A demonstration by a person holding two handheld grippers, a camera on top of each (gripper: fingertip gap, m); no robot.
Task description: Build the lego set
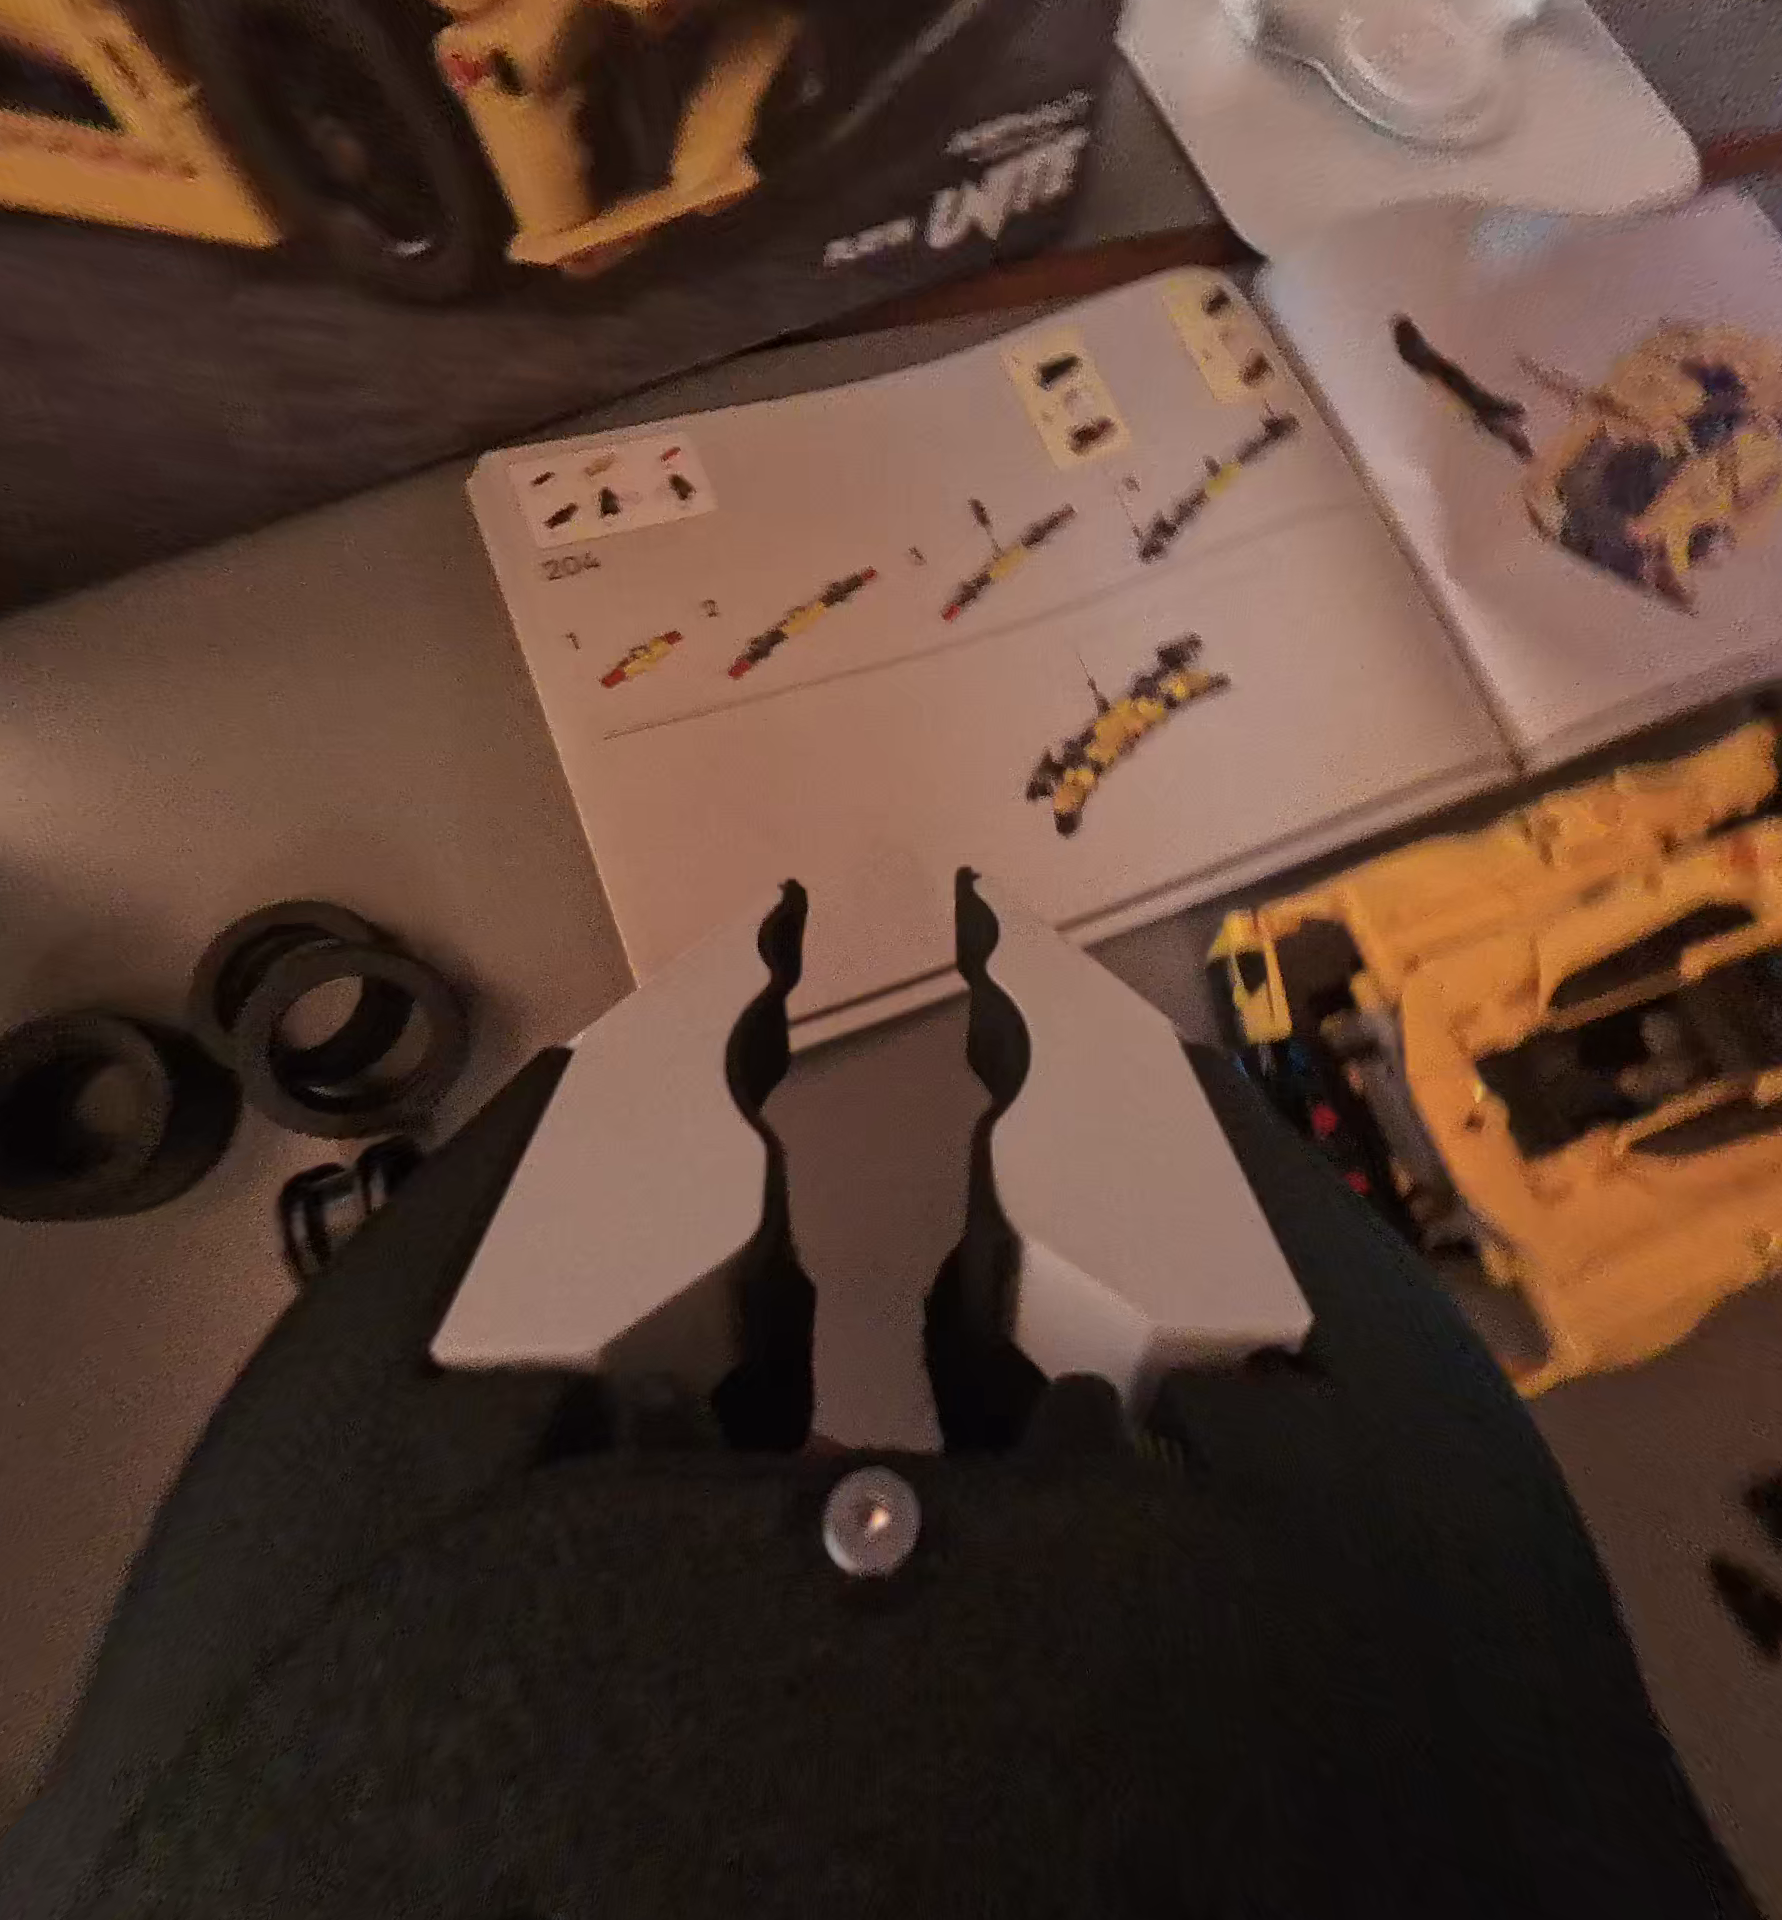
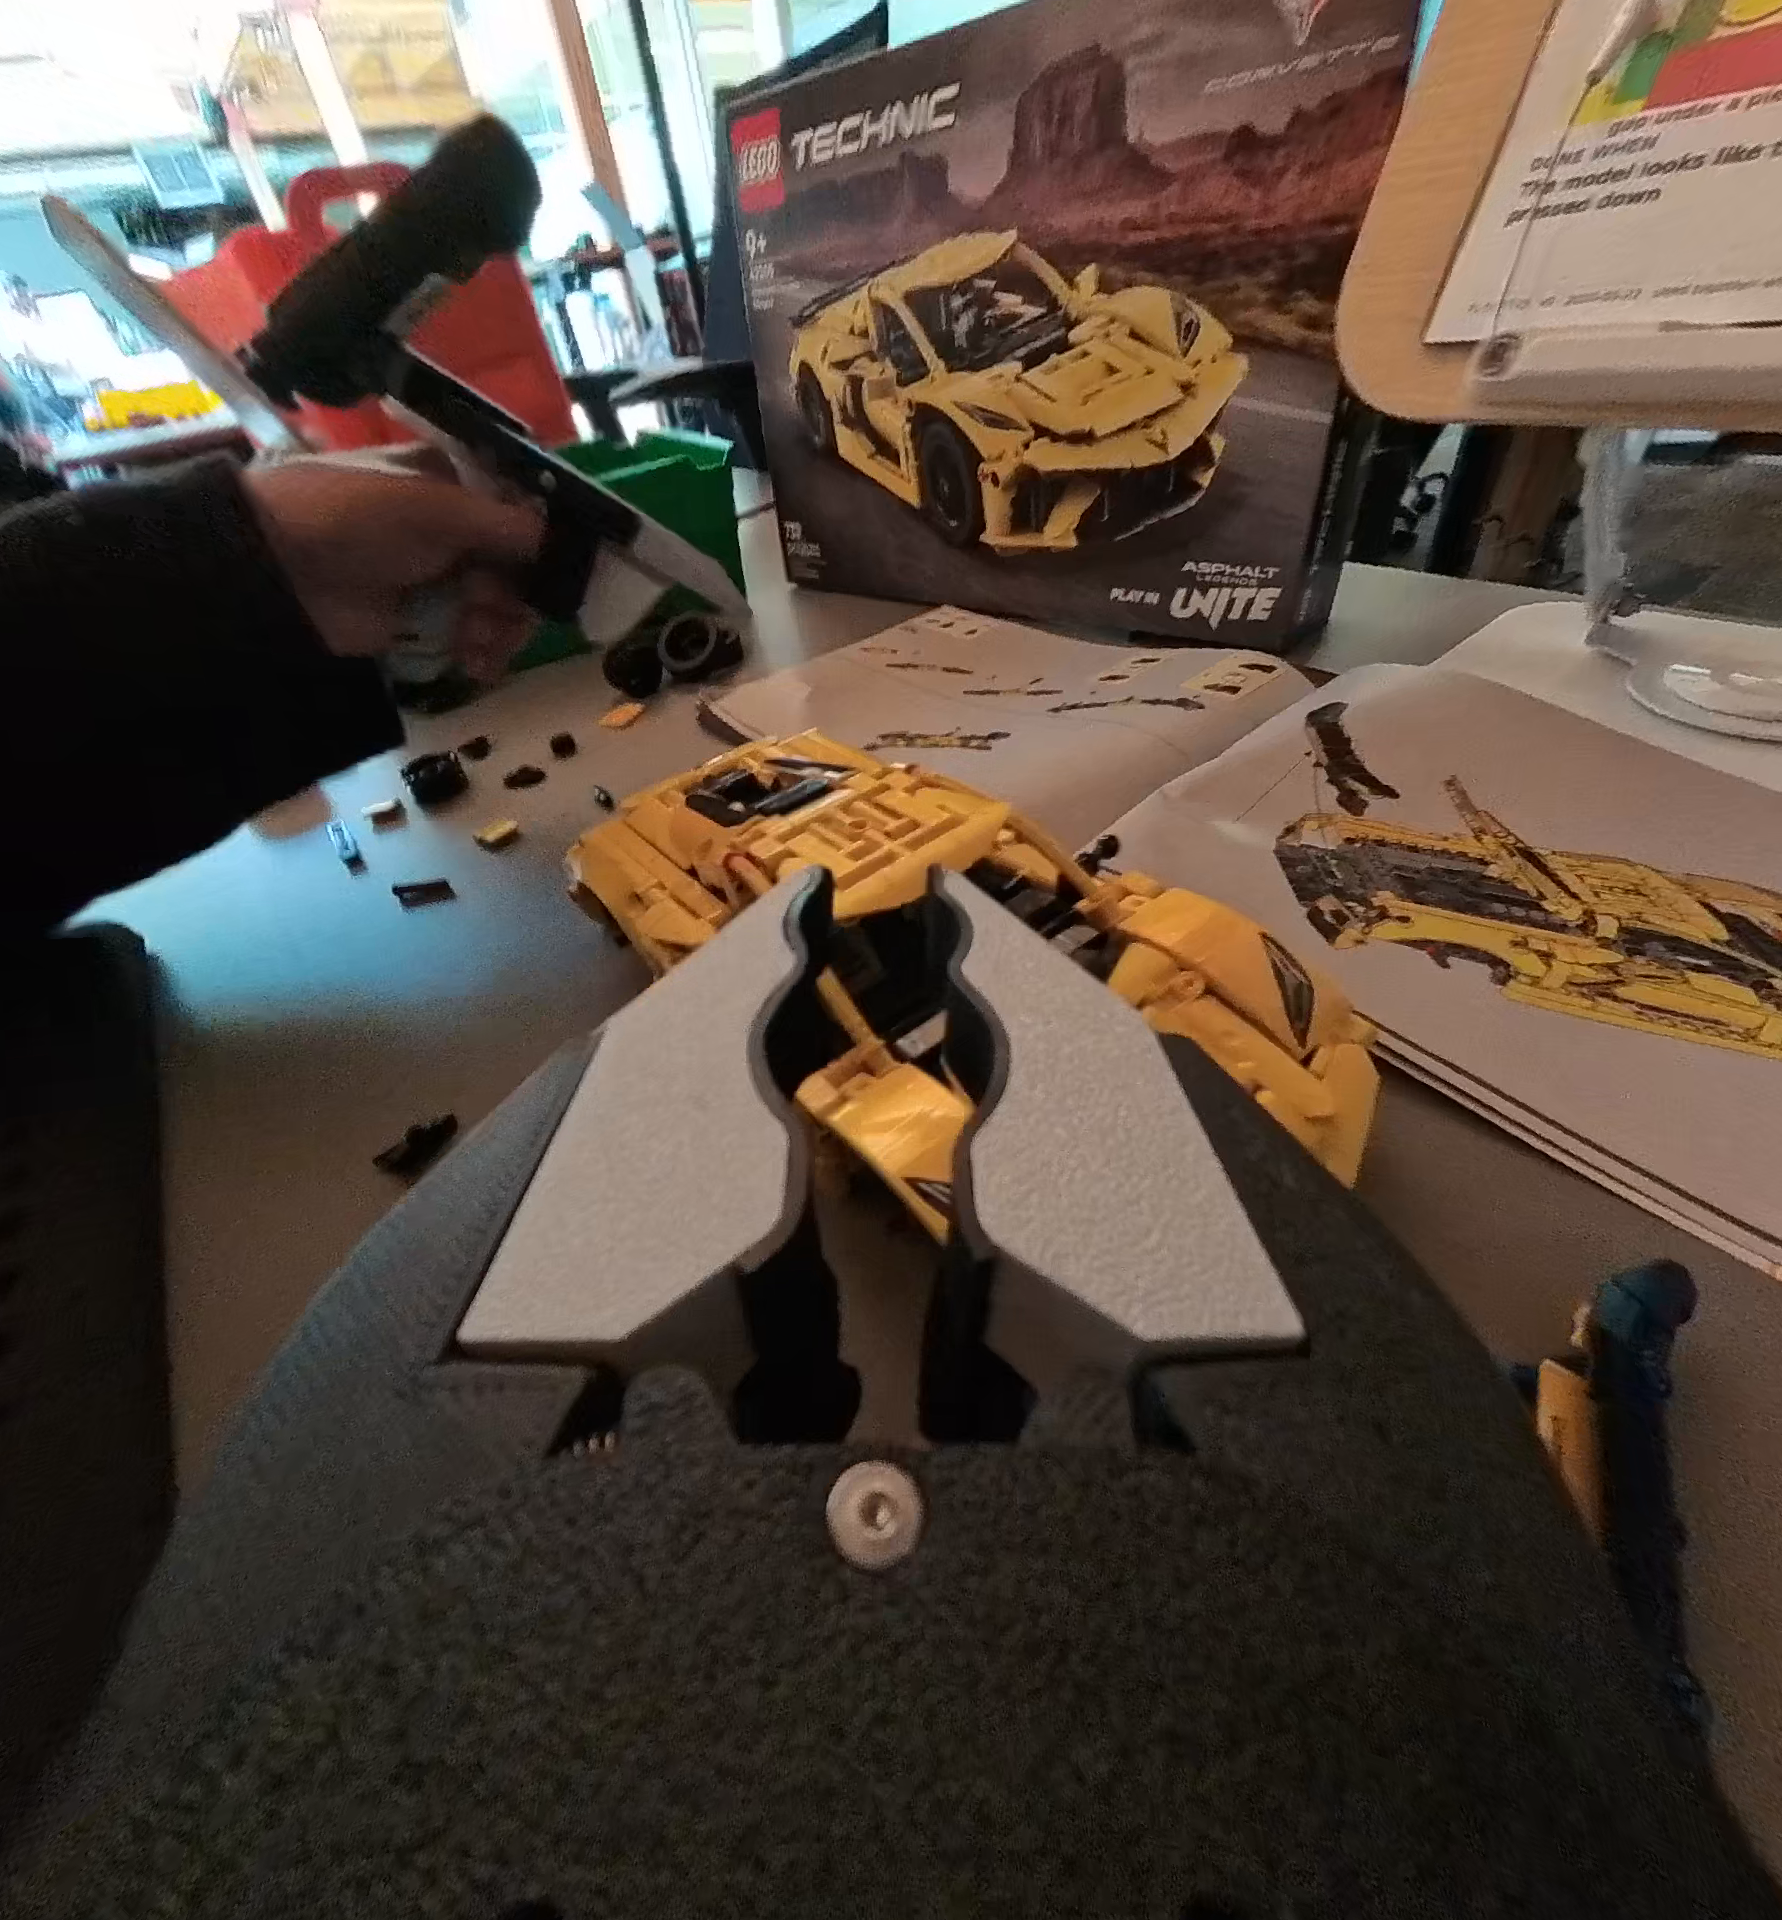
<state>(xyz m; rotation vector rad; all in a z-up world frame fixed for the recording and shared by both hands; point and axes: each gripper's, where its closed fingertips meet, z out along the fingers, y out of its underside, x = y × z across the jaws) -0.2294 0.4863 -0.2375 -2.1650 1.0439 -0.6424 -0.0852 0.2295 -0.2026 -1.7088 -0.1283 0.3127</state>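
Observation:
A yellow lego car (image 2: 814,821) lies on the grey table (image 2: 347,987) beside the open instruction booklet (image 2: 1552,1018). My right gripper (image 2: 874,888) is over the car's near side, its jaws narrowly apart around a yellow panel (image 2: 887,1112) of the car. My left gripper (image 1: 876,888) is open and empty, held above the booklet's (image 1: 866,644) near edge. In the right wrist view it (image 2: 695,592) is held tilted by a hand, above the black tyres (image 2: 674,649). The tyres (image 1: 336,1013) lie left of it and the car (image 1: 1593,1039) right of it.
The set's box (image 2: 1053,312) stands at the back. Several small black and yellow loose pieces (image 2: 430,779) lie left of the car. A green bin (image 2: 658,468) is behind the tyres. A stand holding a printed sheet (image 2: 1635,208) is at the back right. More black pieces (image 1: 1780,1558) lie at the right. Tip to tip, the grippers are about 30 cm apart.

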